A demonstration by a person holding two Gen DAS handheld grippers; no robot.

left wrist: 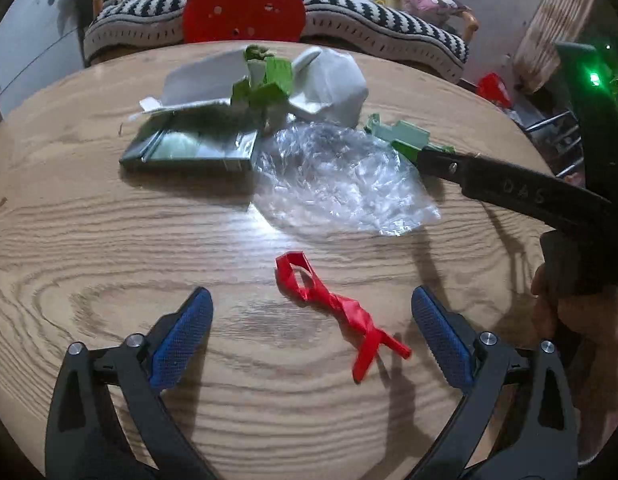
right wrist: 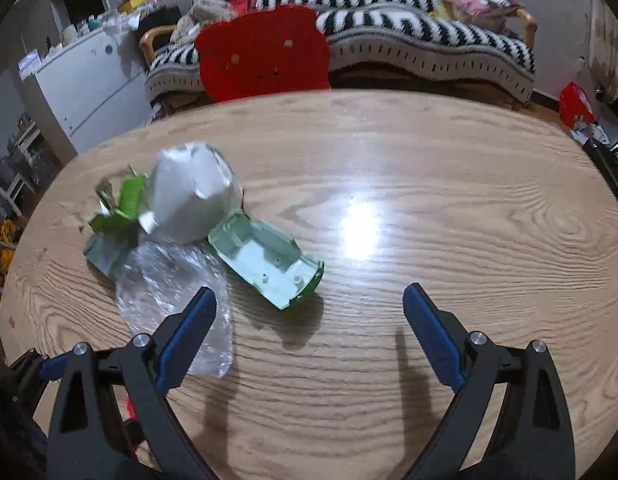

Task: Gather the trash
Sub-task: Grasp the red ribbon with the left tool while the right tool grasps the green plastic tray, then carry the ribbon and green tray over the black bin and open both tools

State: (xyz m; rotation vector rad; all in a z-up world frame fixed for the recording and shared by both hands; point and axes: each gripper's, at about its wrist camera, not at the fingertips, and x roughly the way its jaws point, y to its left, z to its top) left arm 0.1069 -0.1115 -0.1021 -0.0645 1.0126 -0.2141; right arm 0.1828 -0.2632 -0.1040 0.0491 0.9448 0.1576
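From the left wrist, the left gripper (left wrist: 311, 312) hovers low over the tabletop (left wrist: 89, 240), jaws spread wide around a twisted red wrapper (left wrist: 333, 304); clear plastic (left wrist: 341, 176) lies beyond; from the right wrist, the right gripper (right wrist: 309, 312) hangs released, near a green plastic shell (right wrist: 265, 264) beside crumpled white paper (right wrist: 189, 196).

A twisted red plastic strip (left wrist: 333, 304) is lying flat on the wooden table (left wrist: 109, 240), well apart from the other trash. Behind it, a crumpled clear plastic sheet (left wrist: 341, 176) is lying just beside a pale green toy car shell (right wrist: 269, 260) resting upside down, a crumpled white paper (right wrist: 189, 196) and torn green packaging (left wrist: 265, 80).
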